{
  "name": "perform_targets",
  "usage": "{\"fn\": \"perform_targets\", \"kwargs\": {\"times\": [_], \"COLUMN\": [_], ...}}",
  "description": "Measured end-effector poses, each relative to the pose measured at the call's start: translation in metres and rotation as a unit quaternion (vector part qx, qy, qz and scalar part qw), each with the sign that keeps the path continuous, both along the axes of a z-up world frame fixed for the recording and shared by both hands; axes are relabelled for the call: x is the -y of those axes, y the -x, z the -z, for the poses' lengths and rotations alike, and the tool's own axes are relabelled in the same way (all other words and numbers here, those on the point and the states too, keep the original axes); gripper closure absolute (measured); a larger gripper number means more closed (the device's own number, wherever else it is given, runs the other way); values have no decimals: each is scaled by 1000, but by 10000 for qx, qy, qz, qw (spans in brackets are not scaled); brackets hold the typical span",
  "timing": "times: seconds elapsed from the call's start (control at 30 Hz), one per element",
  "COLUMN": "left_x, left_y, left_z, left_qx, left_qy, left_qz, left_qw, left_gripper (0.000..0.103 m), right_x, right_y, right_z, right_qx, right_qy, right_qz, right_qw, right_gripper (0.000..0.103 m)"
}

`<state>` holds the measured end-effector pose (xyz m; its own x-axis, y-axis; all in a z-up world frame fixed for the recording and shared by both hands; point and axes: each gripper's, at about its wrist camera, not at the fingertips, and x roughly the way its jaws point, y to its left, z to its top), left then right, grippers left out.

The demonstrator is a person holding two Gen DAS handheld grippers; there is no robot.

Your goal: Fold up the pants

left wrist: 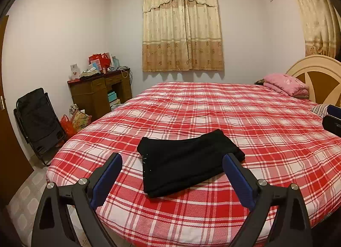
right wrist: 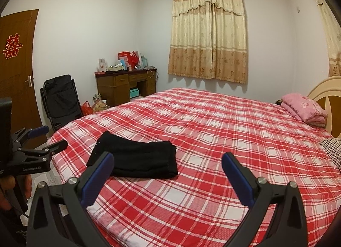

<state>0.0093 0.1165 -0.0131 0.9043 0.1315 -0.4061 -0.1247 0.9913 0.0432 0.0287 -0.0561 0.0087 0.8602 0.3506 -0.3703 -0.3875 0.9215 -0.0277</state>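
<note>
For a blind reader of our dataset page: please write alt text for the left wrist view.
Folded black pants lie on a red plaid bed, just beyond the open, empty left gripper. Behind are a cluttered wooden desk, beige curtains and a pink pillow.

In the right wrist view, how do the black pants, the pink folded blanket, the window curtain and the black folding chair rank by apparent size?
1. Window curtain
2. Black pants, though nearness to the camera enlarges them
3. Black folding chair
4. Pink folded blanket

The pants and the chair look close in size, so their order is unsure.
</note>
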Motion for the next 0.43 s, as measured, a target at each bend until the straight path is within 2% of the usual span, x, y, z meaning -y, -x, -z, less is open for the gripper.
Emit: {"fn": "perform_targets", "kwargs": {"times": [0.43], "left_x": [3], "left_y": [0], "left_z": [6], "left_qx": [1], "left_qy": [-83], "left_qz": [115], "left_qw": [9999], "left_gripper": [6], "right_x": [-3], "right_y": [-1], "right_z": [7], "right_qx": [-82], "right_qy": [109], "right_qz": [-105], "right_qw": [9999], "right_gripper": [0]}}
